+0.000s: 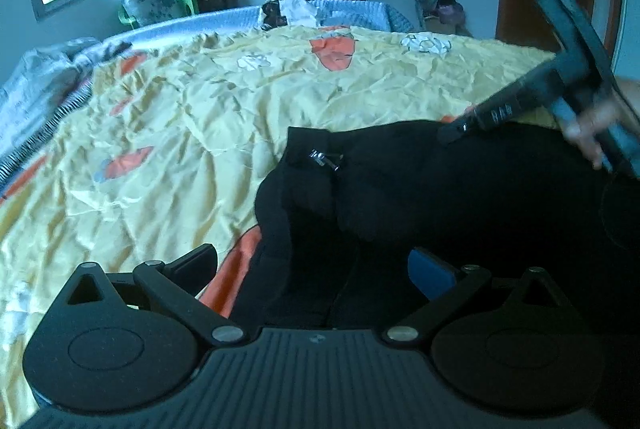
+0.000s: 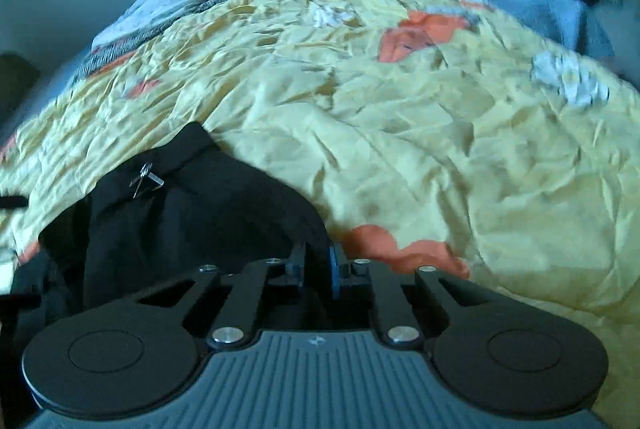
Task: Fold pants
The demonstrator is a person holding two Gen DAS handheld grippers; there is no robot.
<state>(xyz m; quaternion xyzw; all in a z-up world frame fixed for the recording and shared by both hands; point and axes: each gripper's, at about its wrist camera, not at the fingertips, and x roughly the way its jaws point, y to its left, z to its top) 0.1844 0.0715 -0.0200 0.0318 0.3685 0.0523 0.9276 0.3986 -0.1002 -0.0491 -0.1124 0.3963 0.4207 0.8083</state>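
On the yellow bedspread (image 1: 200,117) lie the black pants (image 1: 420,197), bunched, their metal clasp (image 1: 326,159) facing up. The left claw (image 1: 316,269) hangs spread wide just over the near edge of the pants, gripping nothing. The right claw (image 2: 318,265) is pinched tight on a raised fold of the pants (image 2: 192,213), at their edge beside the bedspread (image 2: 400,133).
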